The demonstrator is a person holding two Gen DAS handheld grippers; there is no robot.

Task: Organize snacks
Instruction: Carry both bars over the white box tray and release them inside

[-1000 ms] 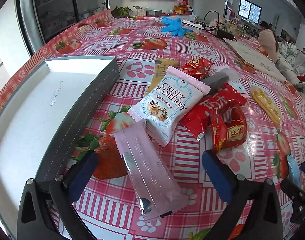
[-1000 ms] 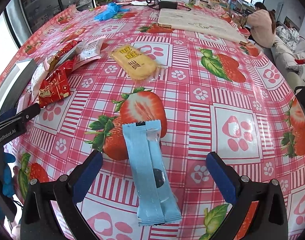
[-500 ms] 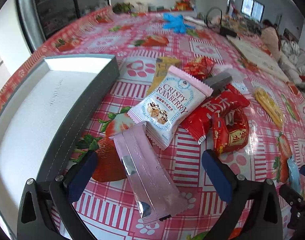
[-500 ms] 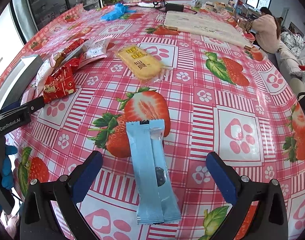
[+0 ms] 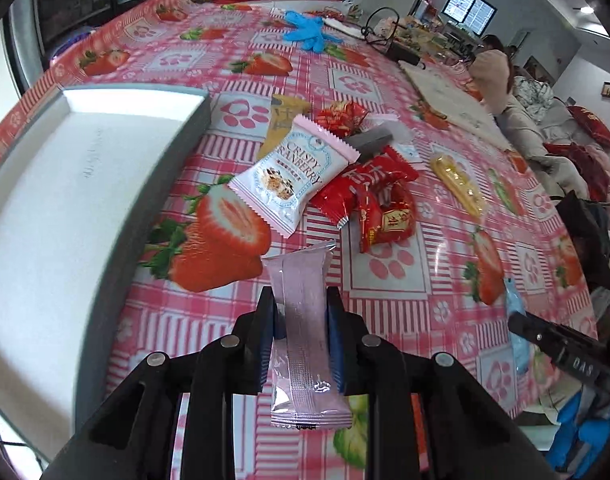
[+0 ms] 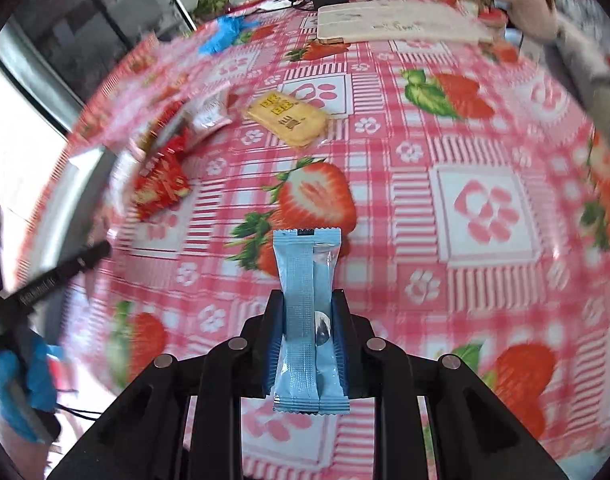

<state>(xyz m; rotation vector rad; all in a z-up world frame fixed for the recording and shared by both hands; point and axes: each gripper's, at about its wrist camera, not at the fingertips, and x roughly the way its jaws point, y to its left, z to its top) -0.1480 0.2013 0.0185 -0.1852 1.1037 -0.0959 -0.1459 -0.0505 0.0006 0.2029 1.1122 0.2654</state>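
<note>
The left gripper [image 5: 299, 322] is closing on one pink snack bar [image 5: 303, 344], squeezed between its pads above the table [image 5: 389, 280]. The right gripper [image 6: 308, 330] is clamped tight on one blue snack bar [image 6: 305, 332]. One white box [image 5: 65, 184] sits left of a pile with one white snack bag [image 5: 293, 180] and three red packets [image 5: 369, 196].

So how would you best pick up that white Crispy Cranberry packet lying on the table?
Grip the Crispy Cranberry packet across its two long edges near the near, bottom end, coming from above. It lies flat and puffy, that end rests free on the tablecloth, while the far end is crowded by the red packets.
</note>
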